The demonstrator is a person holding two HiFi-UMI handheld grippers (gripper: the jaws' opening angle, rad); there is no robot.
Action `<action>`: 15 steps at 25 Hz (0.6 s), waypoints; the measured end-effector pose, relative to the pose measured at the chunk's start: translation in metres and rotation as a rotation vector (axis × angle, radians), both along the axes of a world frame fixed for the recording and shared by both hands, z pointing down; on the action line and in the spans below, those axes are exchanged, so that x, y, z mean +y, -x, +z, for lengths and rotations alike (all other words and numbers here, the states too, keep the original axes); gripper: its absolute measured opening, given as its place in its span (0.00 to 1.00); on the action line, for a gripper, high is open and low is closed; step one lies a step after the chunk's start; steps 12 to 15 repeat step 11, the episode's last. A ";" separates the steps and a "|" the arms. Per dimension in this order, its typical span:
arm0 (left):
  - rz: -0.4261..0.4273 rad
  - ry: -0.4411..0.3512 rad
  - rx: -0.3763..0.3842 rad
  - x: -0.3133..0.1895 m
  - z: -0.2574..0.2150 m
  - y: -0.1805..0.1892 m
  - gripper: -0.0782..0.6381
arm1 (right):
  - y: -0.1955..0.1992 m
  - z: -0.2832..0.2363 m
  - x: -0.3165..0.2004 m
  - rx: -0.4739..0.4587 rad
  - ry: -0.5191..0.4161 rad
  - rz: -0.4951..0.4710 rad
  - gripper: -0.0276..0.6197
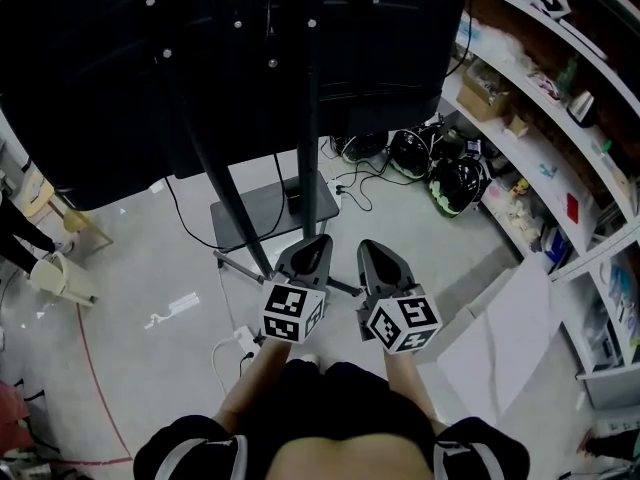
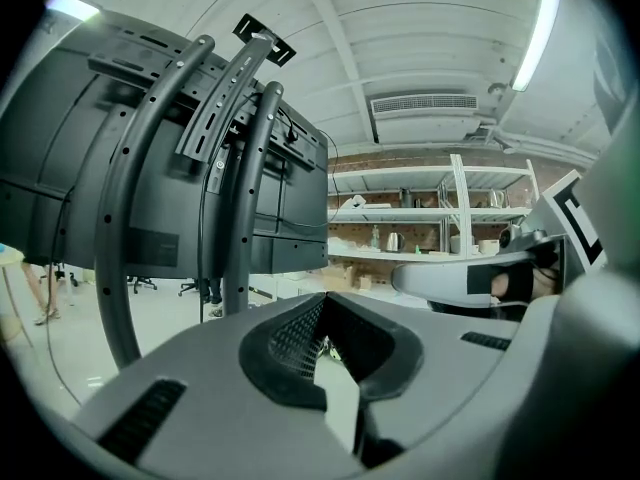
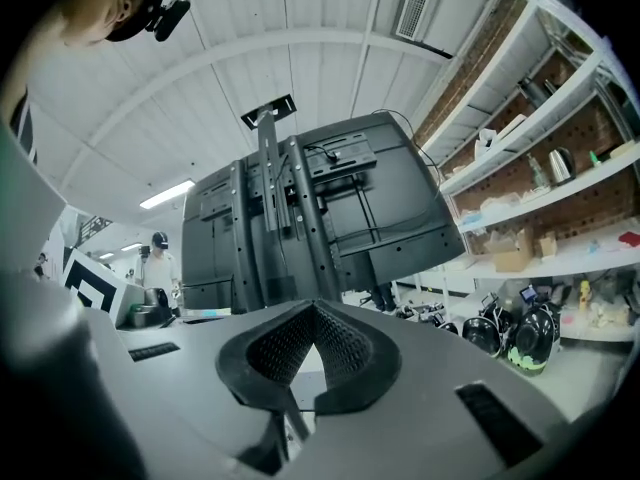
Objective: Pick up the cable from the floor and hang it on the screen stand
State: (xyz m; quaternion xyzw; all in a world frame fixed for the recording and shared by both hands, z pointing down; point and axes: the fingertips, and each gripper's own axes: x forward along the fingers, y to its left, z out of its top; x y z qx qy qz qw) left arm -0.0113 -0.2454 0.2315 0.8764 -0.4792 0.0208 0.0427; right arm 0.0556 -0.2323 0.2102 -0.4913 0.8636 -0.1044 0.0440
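Both grippers sit side by side in the lower middle of the head view, held level and aimed up the frame at the stand (image 1: 236, 206). The left gripper (image 1: 316, 240) has its fingers clenched. In its own view the tips (image 2: 322, 303) meet in a point with nothing caught between them, only pale floor showing through the slot below. The right gripper (image 1: 369, 247) is likewise clenched on nothing, and its meshed pads (image 3: 345, 343) come together at the tip. The two grippers are near each other but not touching.

The stand's dark posts rise to the back of a large black screen (image 1: 150, 68) that fills the upper left of the head view. Its flat base plate (image 1: 250, 220) lies on the floor just above the grippers.

A white cable (image 1: 224, 354) with a small white block on it lies on the floor at the lower left of the left gripper, close to the person's forearm. Black cables (image 1: 360, 182) lie loose on the floor to the right of the base plate, running toward some dark helmets (image 1: 455, 183). I cannot tell which of these is the one to be hung. In the left gripper view a thin black wire (image 2: 201, 230) hangs along the posts.

Shelves (image 1: 545, 153) with small goods run down the right edge of the head view.
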 end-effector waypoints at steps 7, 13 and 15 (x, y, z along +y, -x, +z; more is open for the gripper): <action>-0.009 0.023 -0.002 0.004 0.009 0.002 0.12 | -0.001 0.004 0.005 0.003 0.004 -0.001 0.08; -0.010 0.033 0.003 0.007 0.011 0.002 0.12 | -0.001 0.004 0.009 0.013 0.003 -0.005 0.08; -0.010 0.033 0.003 0.007 0.011 0.002 0.12 | -0.001 0.004 0.009 0.013 0.003 -0.005 0.08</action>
